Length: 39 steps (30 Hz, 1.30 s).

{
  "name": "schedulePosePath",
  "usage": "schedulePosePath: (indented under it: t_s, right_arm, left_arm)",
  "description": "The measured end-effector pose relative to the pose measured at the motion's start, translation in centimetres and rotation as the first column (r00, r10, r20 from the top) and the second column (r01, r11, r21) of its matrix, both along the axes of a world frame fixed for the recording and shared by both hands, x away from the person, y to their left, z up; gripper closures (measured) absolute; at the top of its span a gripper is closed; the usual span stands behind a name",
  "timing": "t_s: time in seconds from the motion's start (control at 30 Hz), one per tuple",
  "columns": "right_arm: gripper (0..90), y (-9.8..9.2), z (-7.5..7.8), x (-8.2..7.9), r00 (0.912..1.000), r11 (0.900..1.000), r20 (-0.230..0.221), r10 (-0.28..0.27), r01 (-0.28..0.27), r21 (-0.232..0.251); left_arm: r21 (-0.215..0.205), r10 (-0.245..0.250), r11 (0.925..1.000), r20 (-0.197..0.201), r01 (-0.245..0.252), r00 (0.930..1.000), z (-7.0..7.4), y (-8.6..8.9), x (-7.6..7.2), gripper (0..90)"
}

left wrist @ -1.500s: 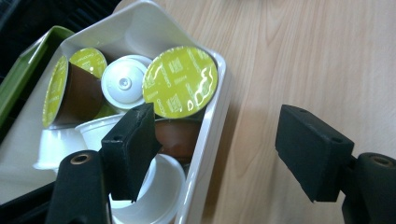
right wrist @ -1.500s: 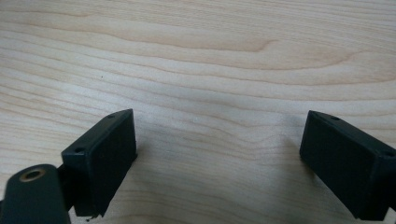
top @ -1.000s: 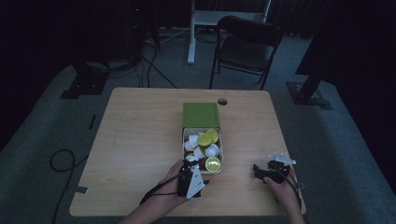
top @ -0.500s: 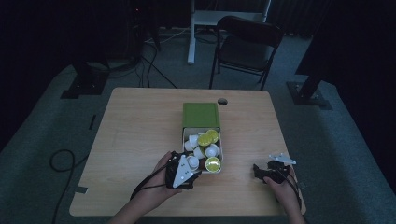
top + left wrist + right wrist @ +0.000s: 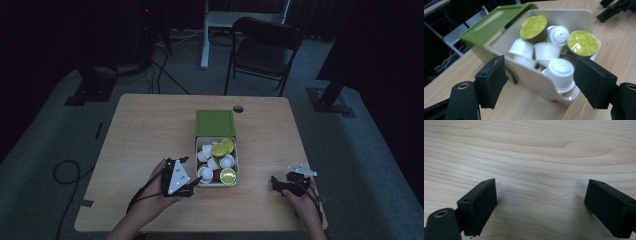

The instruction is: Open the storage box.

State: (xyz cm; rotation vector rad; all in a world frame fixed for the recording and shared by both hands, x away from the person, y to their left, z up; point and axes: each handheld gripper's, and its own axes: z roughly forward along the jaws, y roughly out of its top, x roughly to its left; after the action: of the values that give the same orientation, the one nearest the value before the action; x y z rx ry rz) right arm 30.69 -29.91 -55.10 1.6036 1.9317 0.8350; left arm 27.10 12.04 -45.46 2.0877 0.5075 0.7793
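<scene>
While the left gripper (image 5: 186,186) opens its empty jaws beside the capsule box (image 5: 534,75) at its near-left corner, the right gripper (image 5: 278,184) rests open-jawed, empty, on the surface (image 5: 145,130).

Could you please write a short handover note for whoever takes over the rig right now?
Left gripper: open, nothing between its jaws, aimed at the near left corner of the box from just beside it.
Right gripper: open and empty, low over bare table to the right of the box.
Box: mid-table, green lid pushed back, full of coffee capsules.
Done: box opened.
Left: probably taking capsules out; none lies outside the box yet.
</scene>
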Motion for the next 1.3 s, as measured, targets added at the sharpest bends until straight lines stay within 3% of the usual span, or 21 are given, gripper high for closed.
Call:
schedulePosePath:
  t_s: [0.27,0.4,0.73,0.97,1.07,1.17,1.3]
  right_arm:
    - [10.4,0.0,0.0,0.0,1.0,1.0,0.0,0.0,0.0,0.0]
    - [10.4,0.0,0.0,0.0,1.0,1.0,0.0,0.0,0.0,0.0]
    - [10.4,0.0,0.0,0.0,1.0,1.0,0.0,0.0,0.0,0.0]
    - [10.4,0.0,0.0,0.0,1.0,1.0,0.0,0.0,0.0,-0.001]
    - [10.4,0.0,0.0,0.0,1.0,1.0,0.0,0.0,0.0,-0.001]
    - [10.4,0.0,0.0,0.0,1.0,1.0,0.0,-0.001,0.001,0.0]
    - [10.4,0.0,0.0,0.0,1.0,1.0,0.0,0.0,0.0,0.0]
  left_arm:
    - [-0.001,0.071,0.9975,-0.031,-0.071,0.997,-1.2,2.3,0.6,25.3]
    - [-0.016,0.123,0.9922,-0.056,-0.124,0.9909,-1.9,3.6,1.0,23.6]
    - [-0.028,0.197,0.9787,-0.144,-0.203,0.9697,-3.9,6.1,1.5,18.8]
    - [-0.05,0.228,0.9693,-0.178,-0.241,0.9572,-4.6,7.3,1.7,18.9]
    - [-0.026,0.234,0.9695,-0.191,-0.244,0.9532,-4.8,7.8,1.8,19.6]
    - [0.0,0.267,0.9623,-0.192,-0.272,0.9445,-5.0,8.5,1.8,22.0]
    - [-0.019,0.29,0.9529,-0.232,-0.303,0.9284,-5.2,9.6,1.8,19.7]
